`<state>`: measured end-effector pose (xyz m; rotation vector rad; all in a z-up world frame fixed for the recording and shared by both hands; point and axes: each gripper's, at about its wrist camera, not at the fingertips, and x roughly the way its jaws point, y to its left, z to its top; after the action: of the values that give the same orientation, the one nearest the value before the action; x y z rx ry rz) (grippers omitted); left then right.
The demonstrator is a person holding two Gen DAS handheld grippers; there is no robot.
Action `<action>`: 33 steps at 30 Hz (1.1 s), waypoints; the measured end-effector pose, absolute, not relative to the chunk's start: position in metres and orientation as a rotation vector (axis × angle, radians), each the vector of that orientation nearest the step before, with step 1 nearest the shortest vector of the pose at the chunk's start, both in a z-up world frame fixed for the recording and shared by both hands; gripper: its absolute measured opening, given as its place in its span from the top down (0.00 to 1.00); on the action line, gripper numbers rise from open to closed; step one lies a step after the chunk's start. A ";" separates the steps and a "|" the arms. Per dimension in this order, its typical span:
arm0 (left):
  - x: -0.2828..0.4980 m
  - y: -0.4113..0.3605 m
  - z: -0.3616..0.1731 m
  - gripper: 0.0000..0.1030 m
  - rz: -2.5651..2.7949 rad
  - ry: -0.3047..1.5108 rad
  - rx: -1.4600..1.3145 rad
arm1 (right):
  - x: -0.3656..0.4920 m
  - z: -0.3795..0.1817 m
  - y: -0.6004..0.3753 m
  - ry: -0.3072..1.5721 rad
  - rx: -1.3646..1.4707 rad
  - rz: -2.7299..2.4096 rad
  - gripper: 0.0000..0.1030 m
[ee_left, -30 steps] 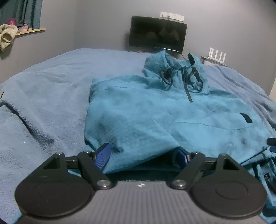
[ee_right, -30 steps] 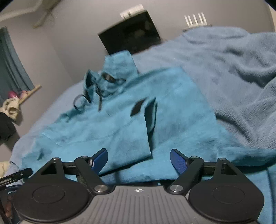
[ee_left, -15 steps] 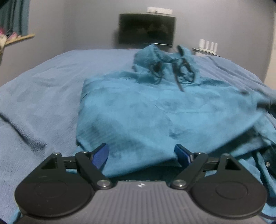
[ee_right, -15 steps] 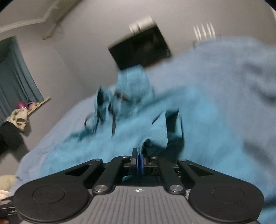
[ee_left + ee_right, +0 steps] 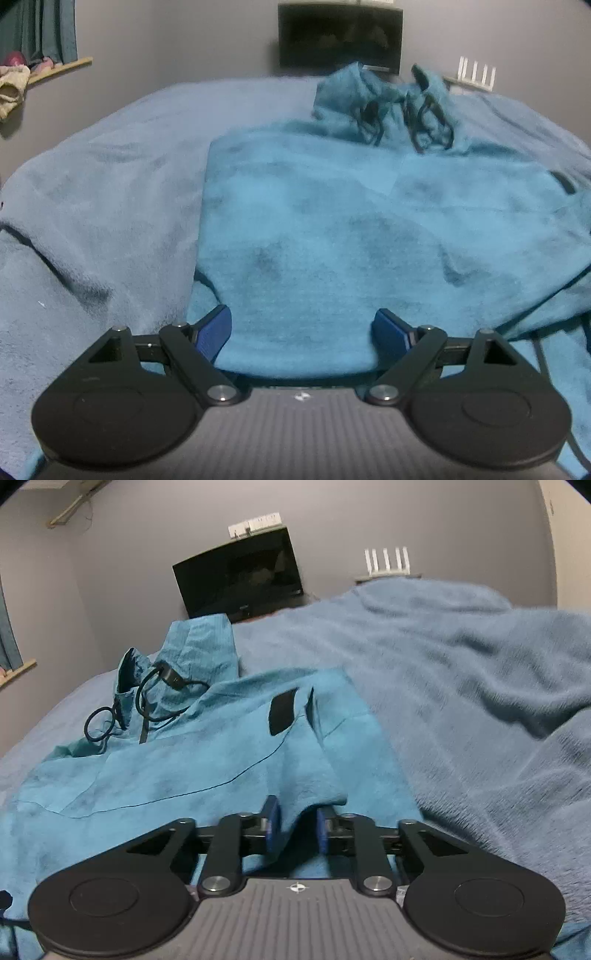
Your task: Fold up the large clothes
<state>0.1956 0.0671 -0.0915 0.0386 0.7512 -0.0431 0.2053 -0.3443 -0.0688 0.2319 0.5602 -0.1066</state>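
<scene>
A teal hoodie (image 5: 332, 221) lies face up on the bed, hood (image 5: 369, 96) and black drawstrings at the far end. My left gripper (image 5: 301, 328) stands open at the near hem, with the hem's edge lying loose between its blue pads. In the right wrist view the same hoodie (image 5: 184, 768) shows a folded flap with a black patch (image 5: 282, 712). My right gripper (image 5: 296, 825) has narrow jaws that are opening. A fold of the hoodie's cloth sits between them, and a dark gap shows beside the right pad.
A blue fleece blanket (image 5: 110, 184) covers the bed and bunches up in ridges on the right (image 5: 480, 701). Beyond the bed stand a dark screen (image 5: 340, 37) and a white router (image 5: 386, 561). A wall shelf (image 5: 44, 70) with bundled items is far left.
My right gripper went from wide open to shut on a fold of the hoodie, and its jaws now stand slightly apart. The left gripper slid along the near hem, still open.
</scene>
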 end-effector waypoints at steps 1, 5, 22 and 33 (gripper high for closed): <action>0.196 0.067 -0.092 0.17 -0.040 0.752 0.042 | 0.203 -0.067 -0.344 0.542 0.226 -0.112 0.68; 0.197 0.067 -0.094 0.17 -0.035 0.753 0.054 | 0.190 -0.057 -0.348 0.477 0.256 -0.074 0.54; 0.198 0.070 -0.104 0.06 -0.057 0.761 0.060 | 0.204 -0.097 -0.352 0.627 0.141 -0.120 0.84; 0.186 0.055 -0.106 0.00 -0.034 0.749 0.175 | 0.172 -0.095 -0.336 0.596 -0.027 -0.200 0.19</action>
<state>0.1859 0.0548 -0.1060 0.1753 0.7485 -0.0335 0.1718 -0.3364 -0.0950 -0.0274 0.5964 -0.2000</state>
